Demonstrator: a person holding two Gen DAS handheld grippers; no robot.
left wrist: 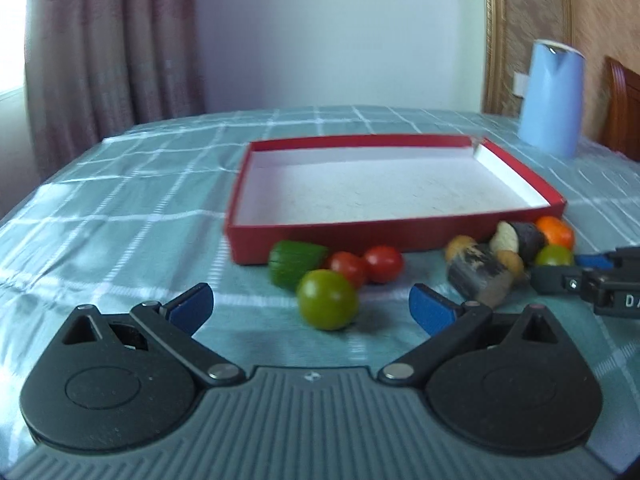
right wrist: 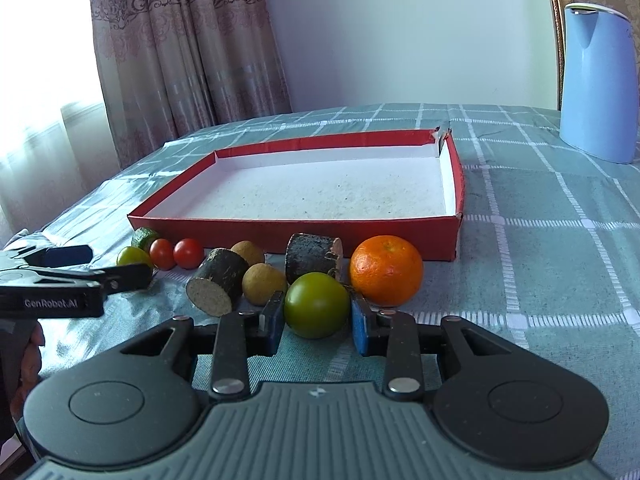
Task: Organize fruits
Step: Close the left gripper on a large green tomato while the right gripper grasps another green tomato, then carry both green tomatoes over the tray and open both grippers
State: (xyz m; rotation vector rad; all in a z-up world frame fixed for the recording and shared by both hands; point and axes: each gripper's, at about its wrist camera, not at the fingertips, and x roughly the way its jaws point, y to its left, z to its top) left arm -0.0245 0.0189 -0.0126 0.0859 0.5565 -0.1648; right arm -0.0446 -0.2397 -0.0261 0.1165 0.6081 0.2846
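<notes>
Gripping round green tomato at frame centre with right gripper jaws clamped; lifting straight, clearing glossy orange tangerine, toward empty red cardboard tray. Left gripper jaws spread wide, empty.

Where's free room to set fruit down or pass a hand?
The red box has a bare white floor inside. There is open tablecloth between the box's right wall and the blue jug. It is crowded along the box's near wall: orange, cherry tomatoes, bark-covered chunks, and the green tomato in the right gripper.
</notes>
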